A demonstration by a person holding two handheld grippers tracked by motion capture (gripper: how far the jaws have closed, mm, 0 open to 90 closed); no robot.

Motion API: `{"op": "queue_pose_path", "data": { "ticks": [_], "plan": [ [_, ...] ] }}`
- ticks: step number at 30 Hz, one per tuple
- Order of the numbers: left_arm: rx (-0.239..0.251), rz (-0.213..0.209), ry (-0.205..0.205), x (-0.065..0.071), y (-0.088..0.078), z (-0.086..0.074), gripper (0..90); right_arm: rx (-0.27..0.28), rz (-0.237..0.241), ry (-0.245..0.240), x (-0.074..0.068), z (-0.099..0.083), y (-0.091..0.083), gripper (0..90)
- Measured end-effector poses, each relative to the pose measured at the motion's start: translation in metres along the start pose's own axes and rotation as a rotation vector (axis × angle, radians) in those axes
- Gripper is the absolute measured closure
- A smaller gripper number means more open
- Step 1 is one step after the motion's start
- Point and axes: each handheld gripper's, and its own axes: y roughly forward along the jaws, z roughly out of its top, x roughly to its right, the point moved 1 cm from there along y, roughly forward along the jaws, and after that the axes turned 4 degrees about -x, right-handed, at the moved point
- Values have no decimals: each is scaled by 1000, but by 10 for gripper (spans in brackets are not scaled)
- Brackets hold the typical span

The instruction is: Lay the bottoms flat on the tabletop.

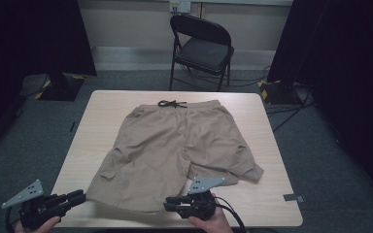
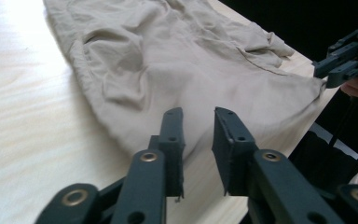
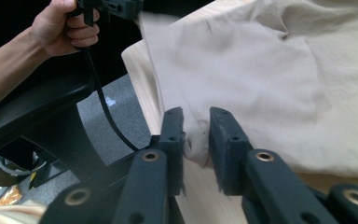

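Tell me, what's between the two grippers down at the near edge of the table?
In the high view, the hem of the shorts lies between the left gripper and the right gripper, spread on the table.

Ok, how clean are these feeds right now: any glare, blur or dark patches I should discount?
High view: dim all round, the room's edges nearly black, but the shorts read clearly on the table. Left gripper view: glare washes out the tabletop at upper left; the near left gripper jaws look soft. Right gripper view: evenly lit cloth, the floor below dark, the right gripper slightly blurred.
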Motion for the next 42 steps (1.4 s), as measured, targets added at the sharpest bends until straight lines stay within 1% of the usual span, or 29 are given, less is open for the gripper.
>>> {"op": "queue_pose_path", "data": {
  "ticks": [1, 3, 5, 6, 7, 8, 9, 10, 11, 12, 13, 14, 16, 18, 19, 21, 22, 23, 24, 25, 26, 29, 30, 33, 36, 37, 39, 40, 42],
  "plan": [
    [8, 2, -11, -2, 0, -1, 704, -1, 4, -2, -1, 0, 1, 728],
    [8, 8, -16, -4, 0, 0, 699, -5, 5, -9, -2, -1, 1, 721],
    [20, 1, -32, -8, 6, 3, 699, -8, -8, 1, 4, 0, 5, 705],
    [5, -1, -36, -13, 17, 8, 699, -7, -16, 2, 8, 1, 8, 695],
    [5, -1, -36, -13, 17, 8, 699, -19, -34, 6, 13, 3, 11, 689],
    [-19, -21, -48, -18, 33, 13, 694, -34, -57, 1, 18, 4, 16, 687],
    [-32, -14, -47, -20, 42, 16, 693, -51, -72, -3, 22, 4, 21, 680],
    [-51, -18, -53, -23, 51, 18, 693, -63, -74, 11, 27, 4, 26, 670],
    [-51, -18, -53, -23, 51, 18, 694, -73, -72, 17, 30, 2, 31, 652],
    [-73, -25, -61, -25, 60, 20, 694, -73, -72, 17, 30, 2, 31, 652],
    [-96, -15, -65, -29, 71, 22, 694, -94, -83, 16, 34, 1, 36, 638],
    [-130, -5, -67, -35, 83, 23, 698, -138, -108, 23, 39, -5, 45, 616],
    [-137, 4, -65, -37, 88, 23, 700, -157, -117, 28, 39, -9, 48, 603],
    [-172, 30, -67, -40, 100, 21, 700, -186, -128, 27, 39, -15, 52, 582],
    [-182, 30, -62, -41, 102, 20, 700, -174, -124, 37, 38, -17, 51, 580],
    [-193, 34, -59, -41, 104, 17, 700, -171, -115, 48, 37, -20, 49, 581],
    [-191, 34, -72, -41, 105, 15, 700, -168, -112, 46, 36, -21, 48, 581],
    [-191, 34, -72, -41, 105, 15, 700, -168, -112, 46, 36, -21, 48, 581],
    [-209, 59, -62, -43, 105, 12, 700, -166, -93, 58, 31, -24, 48, 581],
    [-209, 59, -62, -43, 105, 12, 700, -165, -85, 57, 27, -26, 49, 580],
    [-220, 72, -59, -43, 104, 9, 700, -161, -74, 54, 24, -27, 50, 578],
    [-219, 68, -61, -41, 101, 5, 704, -158, -68, 53, 19, -29, 51, 574],
    [-227, 70, -49, -39, 97, 3, 708, -157, -65, 46, 17, -29, 52, 569],
    [-221, 68, -51, -38, 94, 1, 710, -157, -64, 46, 17, -29, 53, 561],
    [-232, 87, -13, -36, 89, -2, 729, -157, -62, 45, 16, -29, 54, 548],
    [-231, 98, -11, -36, 88, -2, 741, -154, -56, 49, 15, -29, 55, 546],
    [-230, 107, -17, -38, 86, -3, 765, -155, -48, 57, 13, -28, 57, 533],
    [-212, 106, -41, -40, 83, -5, 765, -155, -44, 53, 11, -28, 60, 531],
    [-206, 99, -50, -42, 82, -6, 765, -159, -33, 40, 8, -26, 64, 531]
  ]
}}
